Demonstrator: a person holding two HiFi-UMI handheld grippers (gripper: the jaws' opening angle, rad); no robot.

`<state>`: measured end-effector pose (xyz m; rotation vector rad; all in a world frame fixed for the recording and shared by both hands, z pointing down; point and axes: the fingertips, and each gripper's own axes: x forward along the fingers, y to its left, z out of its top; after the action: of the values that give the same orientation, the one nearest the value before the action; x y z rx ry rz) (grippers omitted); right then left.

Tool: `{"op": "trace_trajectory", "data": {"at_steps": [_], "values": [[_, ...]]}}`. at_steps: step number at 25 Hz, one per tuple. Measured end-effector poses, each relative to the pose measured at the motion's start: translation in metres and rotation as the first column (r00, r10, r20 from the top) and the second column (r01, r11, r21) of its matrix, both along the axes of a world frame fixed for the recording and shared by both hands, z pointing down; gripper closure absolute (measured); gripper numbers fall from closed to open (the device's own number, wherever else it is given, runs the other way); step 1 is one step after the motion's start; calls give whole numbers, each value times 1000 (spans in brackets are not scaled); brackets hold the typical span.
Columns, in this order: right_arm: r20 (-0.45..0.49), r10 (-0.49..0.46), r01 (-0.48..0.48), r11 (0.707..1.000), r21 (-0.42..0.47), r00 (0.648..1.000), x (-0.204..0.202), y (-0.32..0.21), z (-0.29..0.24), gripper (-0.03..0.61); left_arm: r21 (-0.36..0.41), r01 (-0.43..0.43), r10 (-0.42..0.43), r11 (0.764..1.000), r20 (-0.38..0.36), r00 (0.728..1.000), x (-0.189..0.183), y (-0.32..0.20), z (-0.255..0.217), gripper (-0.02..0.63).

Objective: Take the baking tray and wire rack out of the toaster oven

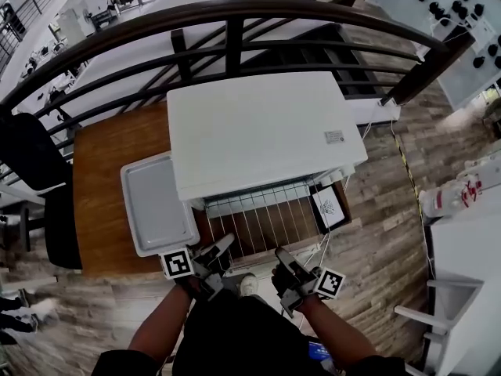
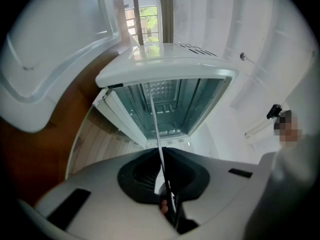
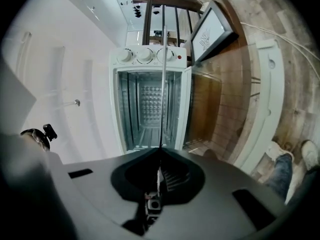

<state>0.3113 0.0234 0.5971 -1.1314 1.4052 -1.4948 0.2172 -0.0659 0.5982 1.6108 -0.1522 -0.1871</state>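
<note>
Here the fingers of the left gripper (image 1: 227,243) and the right gripper (image 1: 281,254) are closed on the front edge of the wire rack (image 1: 262,219), which sticks half out of the toaster oven (image 1: 258,128); the baking tray (image 1: 156,202) lies on the table (image 1: 102,178), at the oven's left.

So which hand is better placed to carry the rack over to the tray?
Probably left. The left tool and right tool both grip the wire rack at its front, but the left one is beside the baking tray, left of the toaster oven.
</note>
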Motion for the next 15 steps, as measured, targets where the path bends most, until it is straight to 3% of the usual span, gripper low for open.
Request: {"op": "trace_trajectory", "data": {"at_steps": [5,13,15], "values": [[-46,-81,80,997,-8,996,-2,32,-3,568,0,-19,19,1000,-51,999,-1,36,-16,603],[-147,-150,155,988,24,978,-7,73,-9,566,61,-29,30,998,-14,999,-8,84,-8,601],[-171,-170,178,984,30,971,-9,81,-13,566,107,-53,50,993,29,998,-12,93,-5,601]]}}
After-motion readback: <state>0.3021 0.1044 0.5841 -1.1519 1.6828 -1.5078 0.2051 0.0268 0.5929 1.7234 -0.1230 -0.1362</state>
